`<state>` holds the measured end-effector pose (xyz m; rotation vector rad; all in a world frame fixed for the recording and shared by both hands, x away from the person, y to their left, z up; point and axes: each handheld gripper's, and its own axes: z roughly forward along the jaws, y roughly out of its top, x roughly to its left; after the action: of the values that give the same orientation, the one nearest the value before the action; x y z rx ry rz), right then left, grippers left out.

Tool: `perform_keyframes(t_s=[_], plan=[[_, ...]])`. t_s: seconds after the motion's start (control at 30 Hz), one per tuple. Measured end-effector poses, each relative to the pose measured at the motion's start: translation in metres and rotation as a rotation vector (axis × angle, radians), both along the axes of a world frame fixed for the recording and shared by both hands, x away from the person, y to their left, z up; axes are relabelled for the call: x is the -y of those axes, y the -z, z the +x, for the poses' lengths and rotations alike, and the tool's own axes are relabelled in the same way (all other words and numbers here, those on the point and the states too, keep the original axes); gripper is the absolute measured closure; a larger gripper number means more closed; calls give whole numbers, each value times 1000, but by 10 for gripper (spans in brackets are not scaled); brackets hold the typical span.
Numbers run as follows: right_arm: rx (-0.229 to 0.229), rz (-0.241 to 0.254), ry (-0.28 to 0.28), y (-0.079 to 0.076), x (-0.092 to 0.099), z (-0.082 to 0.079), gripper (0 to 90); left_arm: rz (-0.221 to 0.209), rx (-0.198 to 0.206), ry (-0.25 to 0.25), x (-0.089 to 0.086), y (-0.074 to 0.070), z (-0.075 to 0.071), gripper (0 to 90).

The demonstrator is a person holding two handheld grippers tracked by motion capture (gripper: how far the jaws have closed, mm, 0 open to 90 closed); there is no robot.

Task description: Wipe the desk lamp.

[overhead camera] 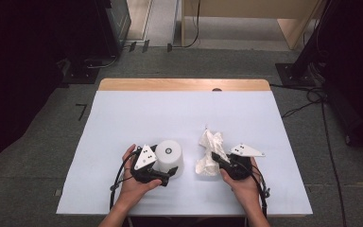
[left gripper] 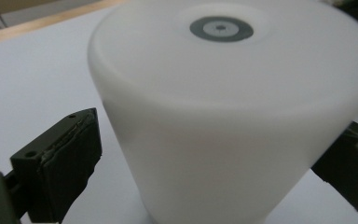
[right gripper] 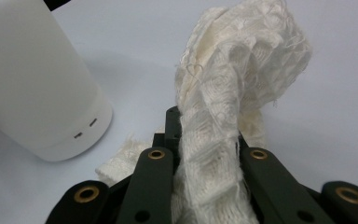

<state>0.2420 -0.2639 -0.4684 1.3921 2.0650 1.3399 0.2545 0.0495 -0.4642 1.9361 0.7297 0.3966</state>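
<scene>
Fingers (left gripper: 67,163) of the left gripper (overhead camera: 164,176), spread wide, stand on either side of a white tapered plastic container (overhead camera: 169,157). In the left gripper view one dark padded finger lies at the lower left, just beside the container's wall with a narrow gap, and the other at the lower right edge, at or behind the wall; contact there cannot be told. The container stands on the white tabletop (overhead camera: 137,113), narrower at the top, where a grey ring (left gripper: 221,28) marks the centre of its flat upper face. In the high view the person's left hand (overhead camera: 134,182) holds this gripper at the near left of the tabletop, its grey three-cornered plate (overhead camera: 145,156) just left of the container.

To the right, apart from the container, lies a crumpled white woven cloth (overhead camera: 211,152). The right gripper (overhead camera: 216,159), held in the right hand (overhead camera: 241,182), has its fingers (right gripper: 151,186) closed on the cloth: in the right gripper view the fabric rises between the two dark fingers as a bunched, upright fold with frayed threads at its edge. A further part of the cloth rests on the tabletop beneath and to the left of the fingers. In that view the container appears at the upper left, with two small slots (right gripper: 85,129) near its base. Beyond the tabletop's far wooden edge (overhead camera: 184,84) lies a grey floor (overhead camera: 42,137).
</scene>
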Motion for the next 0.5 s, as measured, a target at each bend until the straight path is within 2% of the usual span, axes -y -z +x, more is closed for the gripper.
perform_keyframes(t_s=[0.07,0.1,0.17,0.27,0.33,0.43,0.5], plan=[[0,-3,-1,1,0,0,796,-30,-10,-63,6,1,-6,0],[-2,-4,-2,1,-1,0,796,-27,-10,-84,10,2,-8,0],[-1,-9,-6,2,-3,-1,795,10,4,-141,22,5,-14,0],[1,-17,-12,3,-5,-1,794,-8,0,-200,29,7,-18,2],[3,-18,-12,3,-6,-1,794,-5,3,-210,29,7,-19,49],[3,-16,-15,3,-7,-1,794,5,18,-194,29,6,-19,76],[2,-10,-24,3,-9,-2,794,11,16,-143,26,5,-15,79]])
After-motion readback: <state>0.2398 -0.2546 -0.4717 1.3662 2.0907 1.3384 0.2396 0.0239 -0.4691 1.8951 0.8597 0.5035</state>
